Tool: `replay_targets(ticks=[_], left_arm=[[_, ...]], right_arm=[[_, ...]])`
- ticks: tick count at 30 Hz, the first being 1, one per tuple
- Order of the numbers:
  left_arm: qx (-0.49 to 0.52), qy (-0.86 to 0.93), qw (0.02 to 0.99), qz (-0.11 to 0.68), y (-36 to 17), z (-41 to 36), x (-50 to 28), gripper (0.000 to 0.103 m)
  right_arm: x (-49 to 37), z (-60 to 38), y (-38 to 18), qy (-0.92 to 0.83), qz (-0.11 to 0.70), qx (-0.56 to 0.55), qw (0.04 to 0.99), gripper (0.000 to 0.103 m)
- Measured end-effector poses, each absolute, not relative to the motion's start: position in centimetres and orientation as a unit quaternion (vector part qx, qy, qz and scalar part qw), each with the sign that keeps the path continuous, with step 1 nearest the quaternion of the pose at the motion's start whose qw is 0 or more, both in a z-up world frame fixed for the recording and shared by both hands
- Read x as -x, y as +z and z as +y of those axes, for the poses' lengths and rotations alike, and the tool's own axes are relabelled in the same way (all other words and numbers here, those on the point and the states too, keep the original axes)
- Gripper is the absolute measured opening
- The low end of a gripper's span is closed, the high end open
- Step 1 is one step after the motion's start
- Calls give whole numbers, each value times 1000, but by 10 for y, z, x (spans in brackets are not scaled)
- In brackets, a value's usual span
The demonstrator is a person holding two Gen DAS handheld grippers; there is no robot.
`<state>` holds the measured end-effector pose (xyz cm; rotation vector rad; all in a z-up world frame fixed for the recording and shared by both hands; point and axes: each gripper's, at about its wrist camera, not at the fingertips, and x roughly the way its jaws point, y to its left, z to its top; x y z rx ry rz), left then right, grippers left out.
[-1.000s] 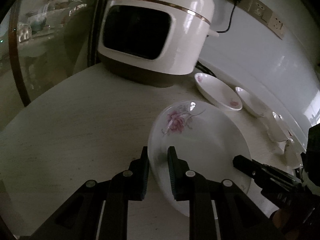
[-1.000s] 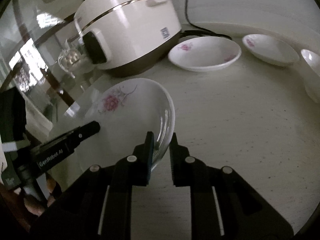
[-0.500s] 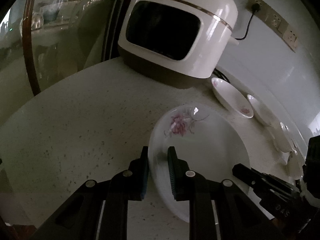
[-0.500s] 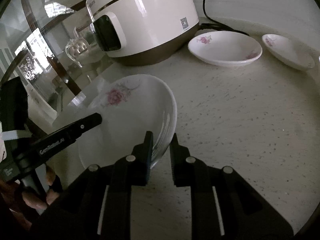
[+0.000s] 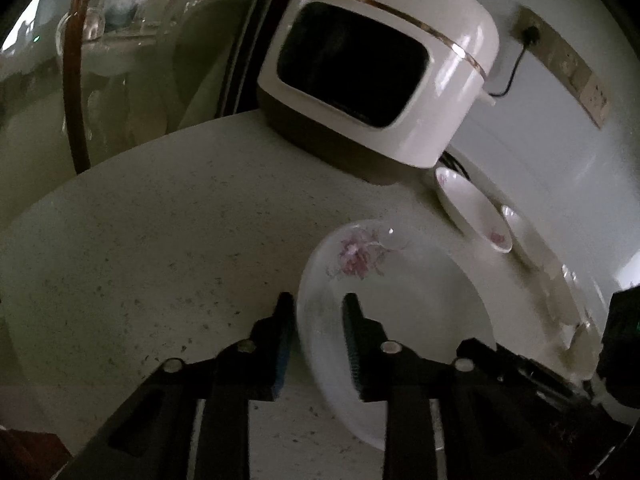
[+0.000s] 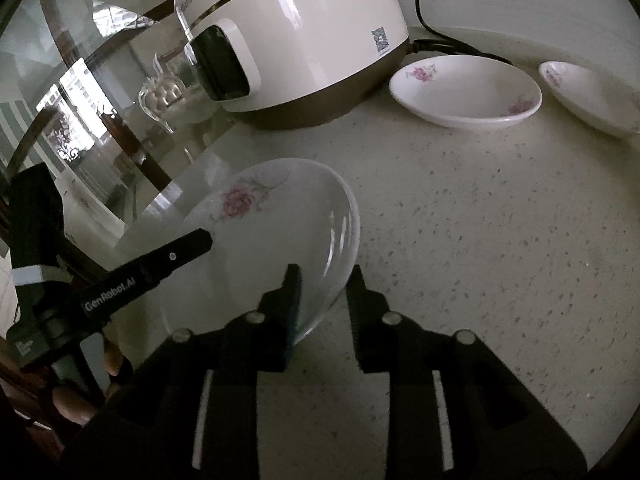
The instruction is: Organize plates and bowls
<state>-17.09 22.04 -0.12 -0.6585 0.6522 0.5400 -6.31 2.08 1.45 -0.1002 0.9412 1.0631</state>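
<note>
On the speckled counter (image 6: 500,240), reading left to right, I log the following.

Item, left gripper (image 5: 316,344): black two-finger tool at 6 o'clock in its own view. Its jaws are opening, with the near-left rim of the floral plate (image 5: 400,312) between them and a gap beside the inner pad. I judge this a release after setting the plate down.

Item, floral plate: glazed white ceramic, shallow and round, with a pink blossom printed near its far rim at 12 o'clock. It lies on the counter between the two tools, in front of the cooker. It was gripped at opposite rims, I take it, because a wide, slick dish is steadier with two holds.

Item, right gripper (image 6: 324,300): same black build. Its jaws are opening, straddling the plate's right rim at about 4 o'clock of the dish, with the outer pad clear of the glaze.

Item, rice cooker (image 6: 300,32): glossy cream shell, gold band, dark base, at 12 o'clock, its cord running to the wall.

Item, floral bowl (image 6: 464,92): white, deeper, with pink motifs, at 1 o'clock just beside the cooker base. A second bowl (image 6: 588,96) sits at 2 o'clock, near it but apart. I judge both are waiting to be sorted.
</note>
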Motion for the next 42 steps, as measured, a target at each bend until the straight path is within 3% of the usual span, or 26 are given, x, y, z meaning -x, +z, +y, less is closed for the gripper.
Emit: replay_targets(ticks=[1, 2, 3, 5, 11, 18, 29, 32, 42], left_arm=[[318, 258, 860, 305, 0, 221, 174, 44], [324, 260, 860, 297, 0, 222, 177, 57], [331, 264, 860, 286, 1, 223, 181, 68], [344, 275, 858, 265, 3, 226, 191, 73], [332, 277, 876, 215, 15, 215, 206, 77], [246, 178, 937, 173, 56, 160, 188, 91], [128, 74, 978, 149, 63, 90, 143, 91], [113, 85, 982, 128, 64, 82, 148, 102], [163, 108, 970, 145, 56, 104, 144, 103]], right_arm=[[64, 19, 16, 489, 428, 42, 759, 48], [64, 17, 17, 488, 423, 36, 762, 59], [63, 13, 19, 486, 416, 25, 768, 62], [59, 5, 22, 474, 409, 4, 780, 62], [40, -16, 21, 438, 415, -59, 795, 62], [24, -42, 33, 344, 367, -58, 862, 63], [-19, -83, 24, 312, 388, -123, 859, 63], [-18, -80, 24, 330, 384, -123, 853, 63], [-65, -28, 20, 303, 407, -79, 858, 63]])
